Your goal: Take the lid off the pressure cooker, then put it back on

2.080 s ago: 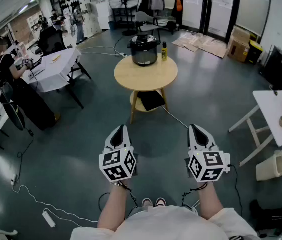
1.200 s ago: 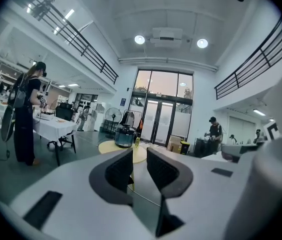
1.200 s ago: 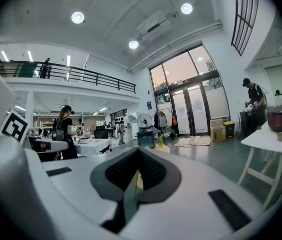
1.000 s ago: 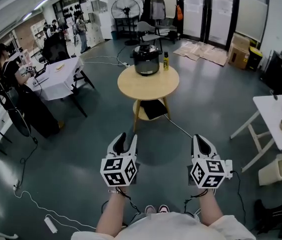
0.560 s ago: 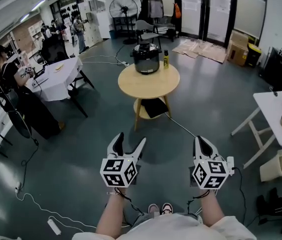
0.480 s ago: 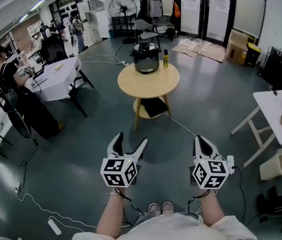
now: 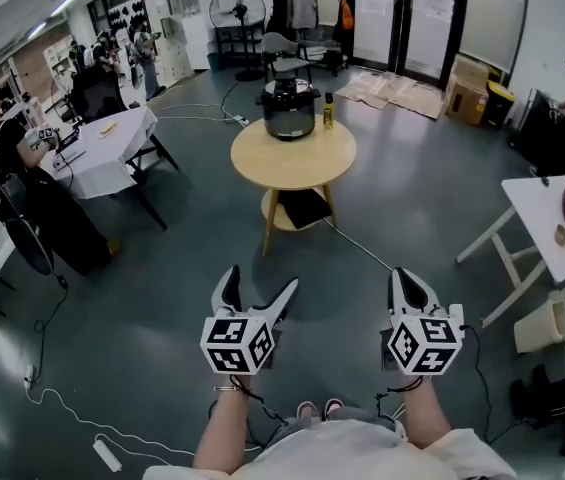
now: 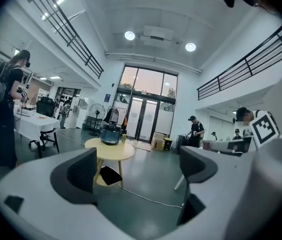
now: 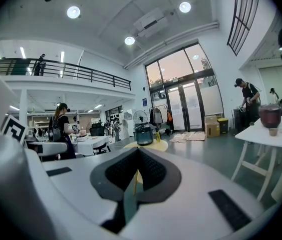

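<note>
Open workshop hall with a grey floor [image 7: 162,298]. A small round wooden table [image 7: 292,160] stands far ahead of you, near mid-room. The pressure cooker [image 7: 288,110] sits toward the table's far edge, with its lid [image 7: 288,87] on top and apparently seated. A yellow bottle [image 7: 328,111] stands just beside it on the right. Your left gripper [image 7: 260,282] has just been opening: its jaws now stand wide apart, with only bare floor between them. Your right gripper [image 7: 403,279] has its jaws pressed together and holds nothing. You carry both low and near your body, pointing roughly level at the table. Key relation: the cooker lies straight ahead and well apart from both grippers, a little nearer the left gripper's line than the right's. Neither can reach it from here, so you probably need to walk in first. A cable [image 7: 357,248] crosses the floor between you and the table. The lid handle's direction is too small to tell.
</note>
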`<action>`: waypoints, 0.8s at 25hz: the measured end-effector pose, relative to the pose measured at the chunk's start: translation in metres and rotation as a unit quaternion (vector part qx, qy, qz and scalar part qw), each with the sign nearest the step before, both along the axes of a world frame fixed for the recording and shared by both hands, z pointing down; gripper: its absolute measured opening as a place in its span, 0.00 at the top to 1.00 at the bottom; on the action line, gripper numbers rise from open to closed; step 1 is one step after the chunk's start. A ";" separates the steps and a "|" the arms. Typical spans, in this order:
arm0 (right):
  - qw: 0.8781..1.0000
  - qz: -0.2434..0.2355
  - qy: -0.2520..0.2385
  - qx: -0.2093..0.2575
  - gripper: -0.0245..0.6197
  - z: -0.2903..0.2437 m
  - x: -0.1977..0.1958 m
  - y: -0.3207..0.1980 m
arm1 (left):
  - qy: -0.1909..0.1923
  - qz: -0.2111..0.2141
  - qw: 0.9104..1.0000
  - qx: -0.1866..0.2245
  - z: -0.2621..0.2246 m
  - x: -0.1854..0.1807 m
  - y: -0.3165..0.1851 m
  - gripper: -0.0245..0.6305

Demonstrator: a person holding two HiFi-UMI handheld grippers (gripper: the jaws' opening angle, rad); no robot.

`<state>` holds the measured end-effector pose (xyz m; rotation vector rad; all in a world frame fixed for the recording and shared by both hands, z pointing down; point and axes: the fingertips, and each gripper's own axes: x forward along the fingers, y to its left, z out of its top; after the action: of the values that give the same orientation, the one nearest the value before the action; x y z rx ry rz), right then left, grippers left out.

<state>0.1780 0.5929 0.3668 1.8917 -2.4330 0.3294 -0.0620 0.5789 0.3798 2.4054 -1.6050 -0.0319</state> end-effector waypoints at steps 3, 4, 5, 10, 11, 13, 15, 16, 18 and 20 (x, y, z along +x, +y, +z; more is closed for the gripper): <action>1.000 -0.006 -0.007 -0.002 0.96 0.000 -0.012 0.001 | 0.013 -0.011 1.000 -0.002 0.003 -0.012 -0.002 0.20; 1.000 -0.008 -0.007 -0.004 0.96 0.000 -0.015 0.000 | 0.019 -0.013 1.000 -0.005 0.006 -0.015 -0.003 0.19; 1.000 -0.009 -0.005 -0.007 0.96 0.002 -0.018 0.000 | 0.023 -0.014 1.000 -0.009 0.009 -0.017 -0.003 0.20; 1.000 -0.015 -0.001 -0.017 0.96 0.008 -0.028 -0.013 | 0.025 -0.008 0.999 -0.020 0.020 -0.023 -0.014 0.20; 1.000 -0.018 0.000 -0.016 0.96 0.006 -0.031 -0.017 | 0.026 -0.008 0.999 -0.021 0.021 -0.025 -0.018 0.20; 1.000 -0.023 0.005 -0.014 0.96 0.002 -0.037 -0.025 | 0.029 -0.010 0.999 -0.023 0.022 -0.029 -0.025 0.20; 1.000 -0.028 0.008 -0.011 0.96 -0.001 -0.042 -0.034 | 0.035 -0.015 0.999 -0.023 0.021 -0.034 -0.033 0.20; 0.999 -0.030 0.009 -0.010 0.96 -0.003 -0.044 -0.039 | 0.036 -0.017 0.999 -0.022 0.021 -0.036 -0.037 0.20; 0.999 -0.033 0.011 -0.009 0.96 -0.004 -0.048 -0.052 | 0.039 -0.022 0.999 -0.020 0.020 -0.040 -0.048 0.20; 0.999 -0.038 0.012 -0.010 0.96 -0.003 -0.052 -0.068 | 0.042 -0.027 0.999 -0.020 0.020 -0.043 -0.061 0.20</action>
<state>0.1264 0.5252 0.3633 1.7793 -2.4677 0.3239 -0.1049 0.5174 0.3998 2.2987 -1.6166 -0.1074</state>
